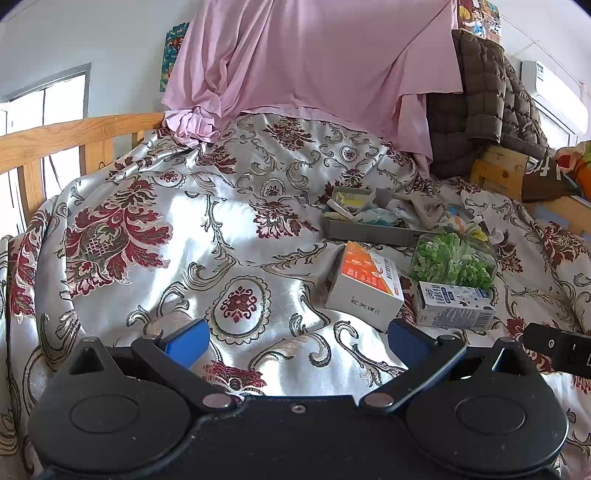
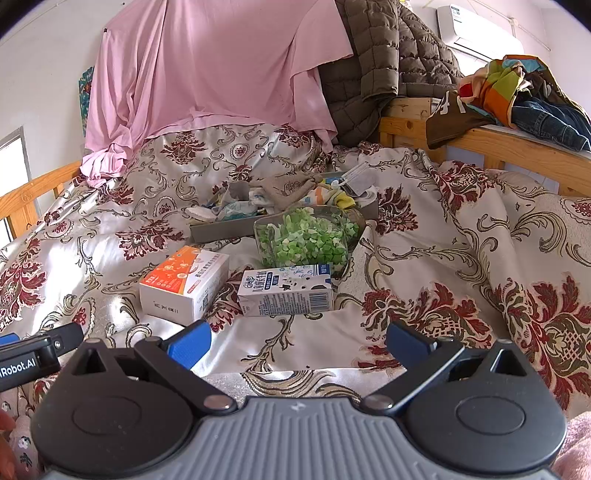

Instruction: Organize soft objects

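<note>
Between both tools—left tool (image 1: 295, 341) and right tool (image 2: 297, 341), fingers wide apart, empty—lies bedspread (image 1: 207, 236). Ahead: two cartons, then the grey tray (image 2: 221, 229) holding soft socks (image 2: 291, 192).

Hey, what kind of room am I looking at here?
Most likely a bedroom. A floral satin bedspread covers a bed with a wooden bed rail, a quilted jacket hangs over the frame, and an air conditioner sits high on the wall.
</note>
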